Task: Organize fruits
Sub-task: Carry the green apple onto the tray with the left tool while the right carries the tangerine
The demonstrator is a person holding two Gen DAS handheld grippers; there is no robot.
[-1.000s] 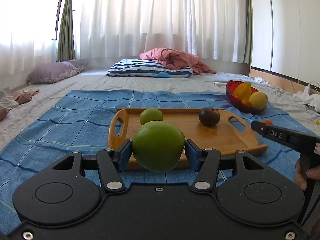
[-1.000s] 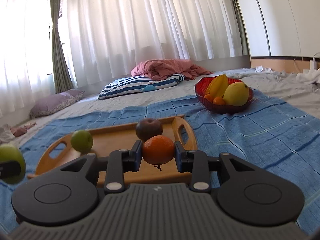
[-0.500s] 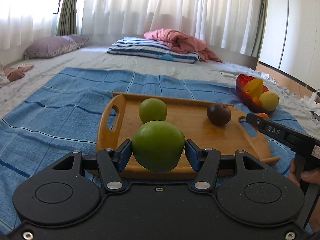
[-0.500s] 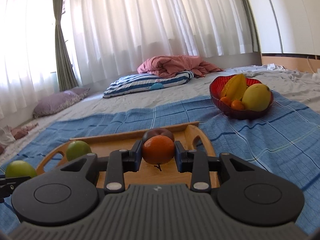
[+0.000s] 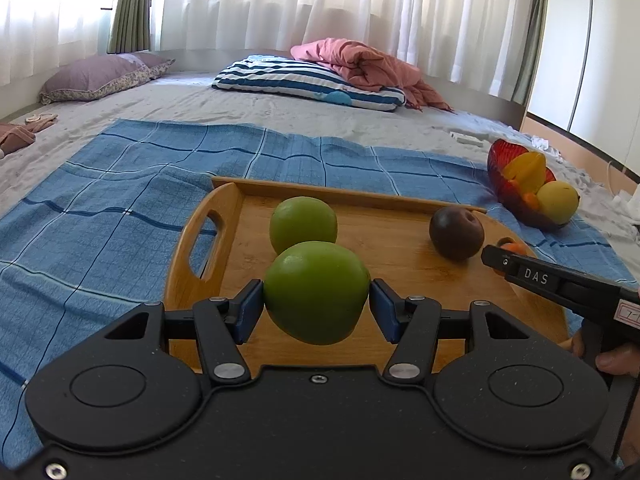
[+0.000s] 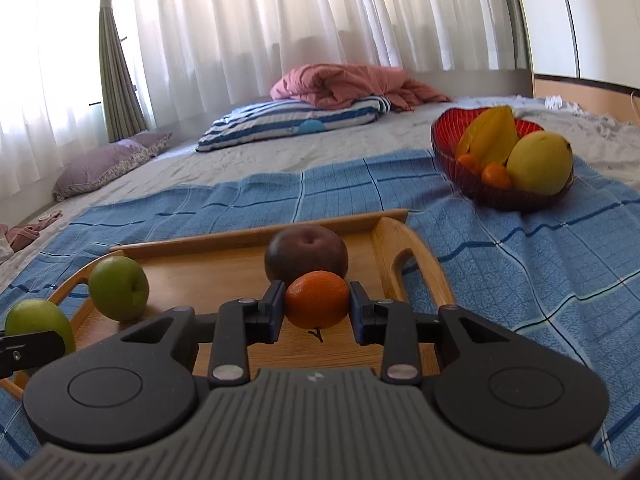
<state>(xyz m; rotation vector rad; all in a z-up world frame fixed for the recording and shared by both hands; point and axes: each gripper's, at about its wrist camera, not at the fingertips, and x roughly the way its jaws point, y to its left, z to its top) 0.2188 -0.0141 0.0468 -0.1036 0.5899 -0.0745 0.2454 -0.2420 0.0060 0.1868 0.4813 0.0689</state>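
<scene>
- Left gripper (image 5: 316, 293) clamped on a big green apple (image 5: 316, 292), blue pads pressed to both sides; apple held above the near part of the wooden tray (image 5: 400, 200), clear of the floor of it.
- Right gripper (image 6: 317, 300) clamped on a small orange (image 6: 317, 299), also over the tray, near its right-hand handle (image 6: 416, 264). A dark stem-like bit hangs under the orange.
- Tray sits on a blue checked cloth (image 5: 120, 208) spread on a grey bed surface.
- On the tray: 2nd green apple (image 5: 303, 224) toward the left handle side, a dark purple-brown fruit (image 5: 457, 233) toward the right — well apart from each other. In the right wrist view the dark fruit is just behind the held orange; touching or not, can't tell.
- Red bowl (image 6: 440, 136) on the cloth, beyond the tray's right end — holds a yellow star fruit (image 6: 490, 136), a yellow mango-like fruit (image 6: 540, 168) and a couple of small oranges.
- Right gripper's body also shows at the right edge of the left wrist view, w/ a person's fingers (image 5: 616, 358) on its grip.
- Background: striped pillow (image 5: 304, 80), pink blanket (image 5: 360, 62), purple pillow (image 5: 100, 76), white curtains (image 5: 320, 0).
</scene>
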